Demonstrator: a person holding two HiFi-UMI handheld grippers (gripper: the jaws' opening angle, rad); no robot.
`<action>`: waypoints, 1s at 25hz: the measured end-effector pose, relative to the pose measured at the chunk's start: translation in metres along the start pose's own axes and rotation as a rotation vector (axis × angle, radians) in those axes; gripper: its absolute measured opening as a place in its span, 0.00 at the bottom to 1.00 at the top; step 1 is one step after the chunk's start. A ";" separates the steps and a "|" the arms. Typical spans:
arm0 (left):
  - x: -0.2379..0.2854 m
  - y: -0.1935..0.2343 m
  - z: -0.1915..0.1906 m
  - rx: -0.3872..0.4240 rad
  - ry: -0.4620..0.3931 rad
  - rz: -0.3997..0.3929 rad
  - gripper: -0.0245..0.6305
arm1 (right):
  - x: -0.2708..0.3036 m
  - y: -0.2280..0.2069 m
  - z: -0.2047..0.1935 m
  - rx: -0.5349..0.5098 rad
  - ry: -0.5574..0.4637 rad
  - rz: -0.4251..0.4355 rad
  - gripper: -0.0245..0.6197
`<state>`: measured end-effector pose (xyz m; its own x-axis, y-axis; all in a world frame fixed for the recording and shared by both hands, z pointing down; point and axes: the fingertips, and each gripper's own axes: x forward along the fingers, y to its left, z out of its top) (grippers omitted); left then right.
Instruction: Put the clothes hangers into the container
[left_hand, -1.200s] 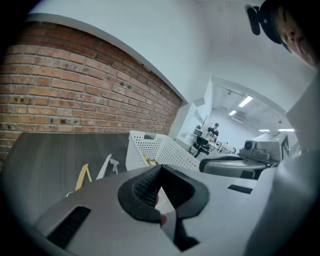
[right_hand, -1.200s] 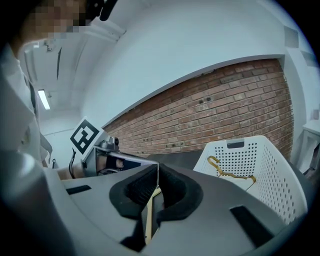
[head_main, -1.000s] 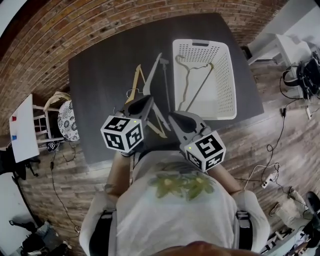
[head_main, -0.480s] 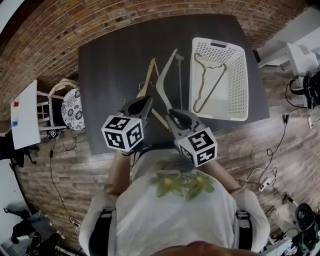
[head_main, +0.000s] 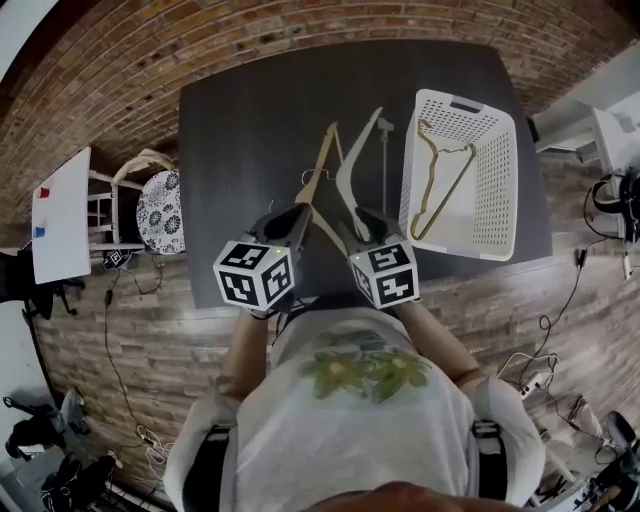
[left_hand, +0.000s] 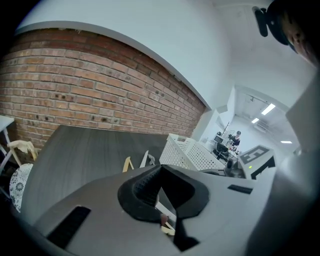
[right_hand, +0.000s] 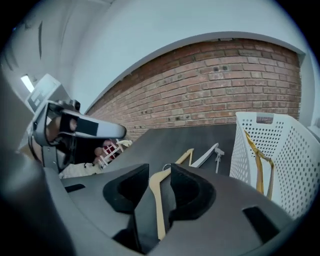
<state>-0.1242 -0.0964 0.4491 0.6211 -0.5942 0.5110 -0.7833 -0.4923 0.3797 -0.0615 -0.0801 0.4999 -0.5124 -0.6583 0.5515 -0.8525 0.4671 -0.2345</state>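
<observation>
Hanger (right_hand: 159, 215) runs toward 12 o'clock between my right gripper's (right_hand: 159, 170) jaws, which have just been opening and stand apart, off it. Container (right_hand: 287, 165) at 2 o'clock. Left gripper (left_hand: 159, 169) closed, farther.

Both forearms reach forward from the torso, the 2 grippers side by side and near each other, both pointing ahead and tilted downward. The left gripper (head_main: 300, 213) has its jaw tips together, with only a small gap behind the tips. The right gripper (head_main: 362, 216) has just been opening its jaws; they stand apart, and a wooden hanger's arm (right_hand: 158, 210) lies in the gap, the pads not pressing it.
</observation>
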 end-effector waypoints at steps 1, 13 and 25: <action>-0.001 0.002 -0.001 -0.002 0.002 0.001 0.08 | 0.007 -0.002 -0.005 -0.007 0.016 -0.018 0.24; 0.015 0.008 -0.015 0.006 0.060 -0.037 0.08 | 0.070 -0.033 -0.045 0.029 0.142 -0.137 0.26; 0.030 0.020 -0.030 -0.043 0.107 -0.053 0.08 | 0.115 -0.058 -0.080 0.013 0.237 -0.181 0.29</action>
<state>-0.1224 -0.1053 0.4950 0.6569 -0.4956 0.5682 -0.7515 -0.4916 0.4400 -0.0627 -0.1355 0.6404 -0.3150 -0.5730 0.7566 -0.9298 0.3463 -0.1249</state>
